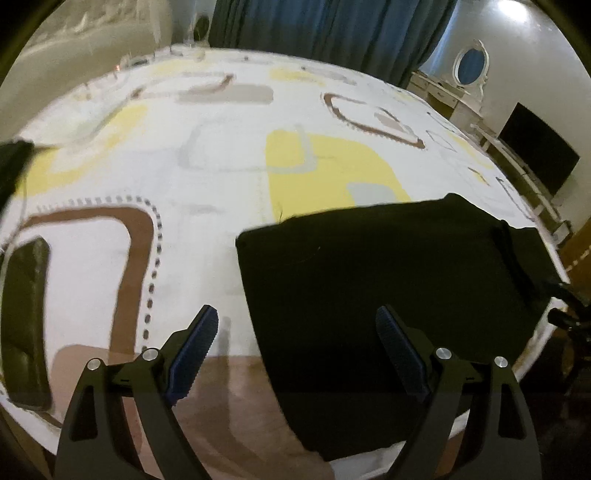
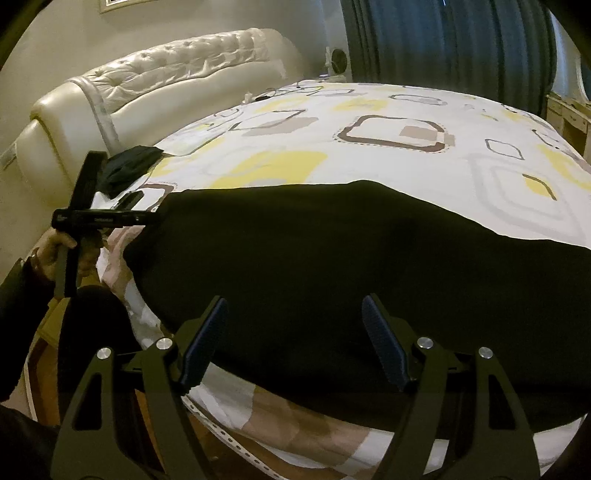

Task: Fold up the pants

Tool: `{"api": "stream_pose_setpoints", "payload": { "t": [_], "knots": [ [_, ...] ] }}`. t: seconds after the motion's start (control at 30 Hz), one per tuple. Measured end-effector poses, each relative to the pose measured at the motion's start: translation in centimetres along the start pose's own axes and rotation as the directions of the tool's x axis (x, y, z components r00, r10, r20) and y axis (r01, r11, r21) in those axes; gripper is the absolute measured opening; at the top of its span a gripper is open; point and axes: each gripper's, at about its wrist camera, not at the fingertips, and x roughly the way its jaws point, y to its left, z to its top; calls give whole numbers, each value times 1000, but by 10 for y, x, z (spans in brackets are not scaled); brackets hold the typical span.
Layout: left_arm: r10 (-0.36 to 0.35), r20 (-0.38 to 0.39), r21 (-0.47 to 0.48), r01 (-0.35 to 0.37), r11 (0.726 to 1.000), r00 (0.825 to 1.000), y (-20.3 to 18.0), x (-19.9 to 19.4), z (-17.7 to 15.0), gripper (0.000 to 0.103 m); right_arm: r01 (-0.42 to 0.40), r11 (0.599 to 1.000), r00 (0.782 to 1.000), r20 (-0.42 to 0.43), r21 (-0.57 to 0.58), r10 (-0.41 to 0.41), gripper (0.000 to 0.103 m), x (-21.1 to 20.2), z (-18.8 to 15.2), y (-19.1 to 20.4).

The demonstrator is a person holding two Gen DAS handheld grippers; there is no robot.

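Black pants (image 1: pixel 388 280) lie folded flat on the patterned bedspread (image 1: pixel 184 258), near the bed's front edge. In the left wrist view my left gripper (image 1: pixel 297 321) hovers open over the pants' left edge, with nothing between its blue pads (image 1: pixel 192 350). The right wrist view shows the pants (image 2: pixel 351 258) filling the middle. My right gripper (image 2: pixel 295 306) stands open just above their near edge and grips nothing. A hand (image 2: pixel 55 247) holds the left gripper (image 2: pixel 151 218) at the pants' left end.
A second dark cloth (image 2: pixel 129 166) lies on the bed near the cream padded headboard (image 2: pixel 166 74). A dark flat object (image 1: pixel 26 321) rests beside it. Blue curtains (image 1: pixel 332 26), a white dresser with an oval mirror (image 1: pixel 469 70) and a black screen (image 1: pixel 539 147) stand beyond the bed.
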Motion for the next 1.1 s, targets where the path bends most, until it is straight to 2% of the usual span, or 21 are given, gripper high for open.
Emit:
{"api": "stream_pose_setpoints", "payload": {
  "t": [0.07,0.17,0.3,0.57,0.6,0.7,0.83,0.9,0.93,0.97,1.0,1.1],
  "knots": [
    [-55,-40,-29,53,998,998,6,9,-2,86,-7,1000,1000,-2,0,7,75,1,1,1],
    [-104,-39,-60,102,993,994,11,12,-2,86,-14,1000,1000,-6,0,14,75,2,1,2],
    [-247,-37,-131,240,962,968,15,11,2,86,-24,1000,1000,-16,12,24,75,4,0,2],
    [-363,-5,-220,353,909,932,25,14,2,86,-41,999,999,-22,25,41,76,6,0,2],
    [-376,-7,-214,366,906,926,23,14,1,86,-42,999,999,-23,25,43,76,6,-1,2],
    [-379,-13,-196,370,908,925,19,19,2,86,-51,998,998,-26,33,52,76,8,-1,1],
    [-403,-6,-221,392,893,915,23,28,11,74,-71,996,997,-38,55,73,76,11,-2,1],
    [-429,-6,-237,415,878,903,24,31,13,56,-72,996,997,-37,54,74,76,11,-2,1],
    [-463,-11,-251,446,859,886,24,35,14,38,-72,996,997,-34,53,73,76,10,-3,1],
    [-492,-13,-270,471,840,871,24,38,13,31,-71,996,997,-32,55,73,76,9,-3,0],
    [-505,-15,-293,479,827,863,24,42,12,28,-70,996,997,-30,57,72,76,8,-3,-1],
    [-465,-23,-290,439,850,885,18,42,12,23,-61,996,998,-21,66,63,76,5,-3,-6]
  ]
}}
